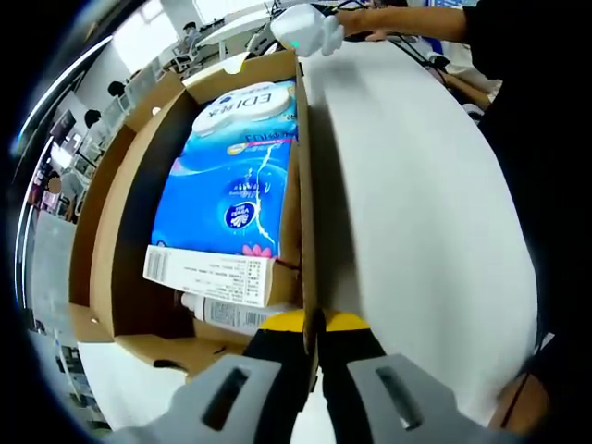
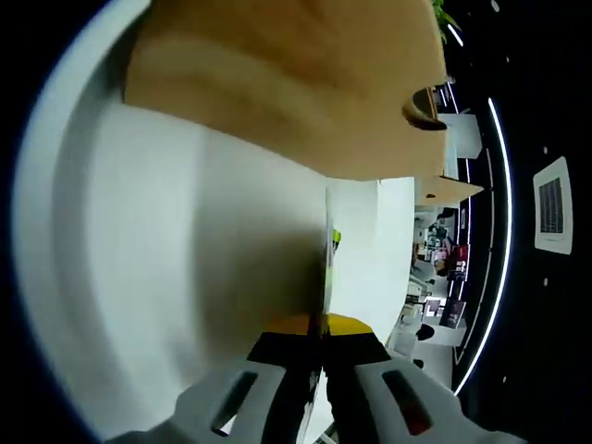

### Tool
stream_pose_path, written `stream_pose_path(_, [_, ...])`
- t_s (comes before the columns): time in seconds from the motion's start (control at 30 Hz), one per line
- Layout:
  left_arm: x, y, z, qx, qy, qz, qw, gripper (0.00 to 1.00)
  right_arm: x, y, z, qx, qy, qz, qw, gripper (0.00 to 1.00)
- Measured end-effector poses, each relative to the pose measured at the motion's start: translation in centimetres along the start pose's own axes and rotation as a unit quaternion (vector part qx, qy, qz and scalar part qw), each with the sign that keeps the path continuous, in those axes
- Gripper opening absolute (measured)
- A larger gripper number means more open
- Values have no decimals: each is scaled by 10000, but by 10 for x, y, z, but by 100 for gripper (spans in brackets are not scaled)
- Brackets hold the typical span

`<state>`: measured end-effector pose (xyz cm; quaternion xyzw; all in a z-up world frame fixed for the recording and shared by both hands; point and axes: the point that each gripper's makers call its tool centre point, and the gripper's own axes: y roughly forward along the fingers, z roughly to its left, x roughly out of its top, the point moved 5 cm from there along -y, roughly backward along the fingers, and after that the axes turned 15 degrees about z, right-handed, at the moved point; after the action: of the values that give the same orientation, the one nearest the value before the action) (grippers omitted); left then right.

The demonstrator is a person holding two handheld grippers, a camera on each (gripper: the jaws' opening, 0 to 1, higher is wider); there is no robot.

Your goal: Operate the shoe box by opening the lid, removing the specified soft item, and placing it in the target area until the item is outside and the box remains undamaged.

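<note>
Left gripper view: open brown cardboard shoe box (image 1: 111,231) at centre-left, w/ a blue-and-white soft tissue pack (image 1: 231,176) lying inside above a white labelled carton (image 1: 208,273). Left gripper (image 1: 313,347), bottom centre, has its jaws pinched onto the box's white lid (image 1: 416,203); a white-gloved hand (image 1: 310,30) rests at top. Right gripper view: right gripper (image 2: 322,347), jaws clamped on the lid's thin edge (image 2: 326,268), box underside (image 2: 296,83) overhead.

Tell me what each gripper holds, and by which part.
Both hold the white lid of the shoe box by its edge: left gripper and right gripper, jaws shut on it.
</note>
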<state>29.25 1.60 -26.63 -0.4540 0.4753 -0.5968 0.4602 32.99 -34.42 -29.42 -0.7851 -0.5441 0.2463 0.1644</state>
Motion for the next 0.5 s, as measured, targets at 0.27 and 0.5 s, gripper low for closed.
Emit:
stream_pose_path(0.27, [0, 0, 0, 2, -5, 6, 10000, 3, 2, -4, 1, 46, -15, -9, 10000, 1])
stream_pose_path(0.5, [-1, 0, 0, 1, -8, 5, 10000, 3, 3, -5, 5, 150, -68, -5, 9999, 1])
